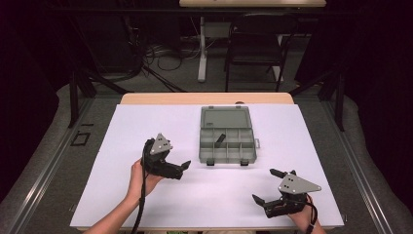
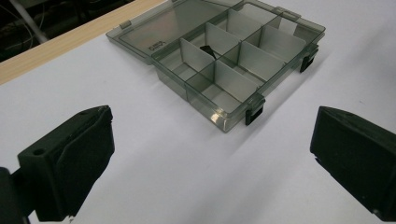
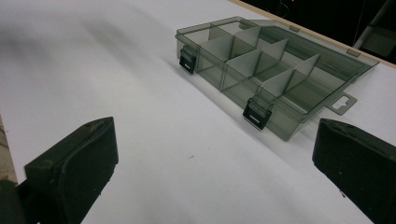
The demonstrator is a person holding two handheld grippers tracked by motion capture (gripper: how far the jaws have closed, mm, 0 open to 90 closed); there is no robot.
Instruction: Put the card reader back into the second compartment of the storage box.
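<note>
While both the left gripper (image 1: 181, 167) and right gripper (image 1: 267, 186) sit wide open and empty, the plastic box (image 1: 227, 141) looks light, stiff, slippery: pinch a side wall, not the thin lid (image 1: 226, 117).

A lab or recording studio: black curtains (image 1: 29, 73) wall in the space, loose cables (image 1: 165, 56) tangle on the floor at 11 o'clock, and a dark chair (image 1: 253, 46) stands at 1 o'clock beyond the white-covered bench (image 1: 146, 126), under another table's white leg (image 1: 202, 48).

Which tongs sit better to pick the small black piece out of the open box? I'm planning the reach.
Left, likely. The left tongs are open, nearer the translucent grey compartment box, facing the small black piece. The right tongs sit farther back.
</note>
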